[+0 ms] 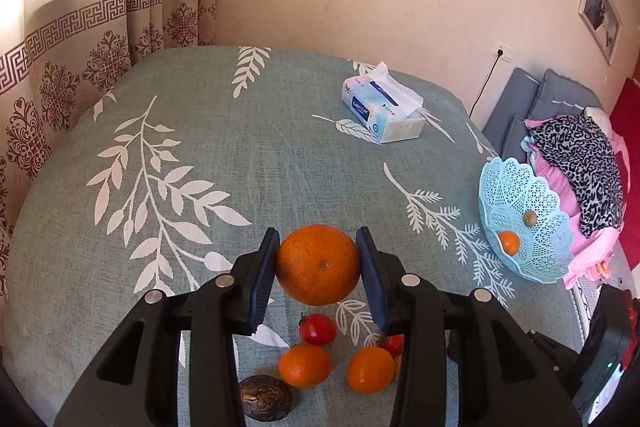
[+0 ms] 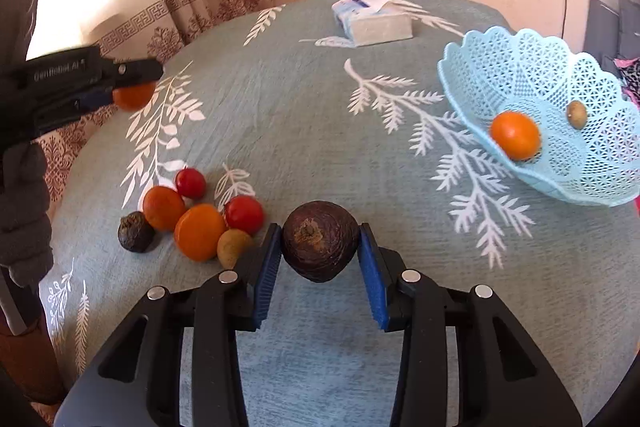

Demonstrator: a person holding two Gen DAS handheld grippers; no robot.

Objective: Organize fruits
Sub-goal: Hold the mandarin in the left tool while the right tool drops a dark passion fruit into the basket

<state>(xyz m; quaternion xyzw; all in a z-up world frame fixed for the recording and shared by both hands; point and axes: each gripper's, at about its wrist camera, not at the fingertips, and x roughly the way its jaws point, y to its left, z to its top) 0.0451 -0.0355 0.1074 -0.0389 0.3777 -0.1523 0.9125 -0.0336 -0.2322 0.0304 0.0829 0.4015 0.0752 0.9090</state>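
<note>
My left gripper (image 1: 318, 259) is shut on a large orange (image 1: 318, 265) and holds it above the table; it also shows in the right wrist view (image 2: 134, 95) at the far left. My right gripper (image 2: 319, 247) is shut on a dark brown wrinkled fruit (image 2: 320, 241) above the cloth. A light blue lattice basket (image 2: 560, 75) stands at the right, also in the left wrist view (image 1: 516, 187), holding a small orange (image 2: 515, 135) and a small olive-brown fruit (image 2: 576, 114). A pile of fruits (image 2: 200, 223) lies on the cloth at the left: oranges, red fruits, a dark fruit.
A tissue box (image 1: 382, 109) sits at the far side of the table (image 1: 240, 155), which has a teal leaf-print cloth. Curtains hang at the left. Clothes and cushions (image 1: 576, 147) lie beyond the table's right edge.
</note>
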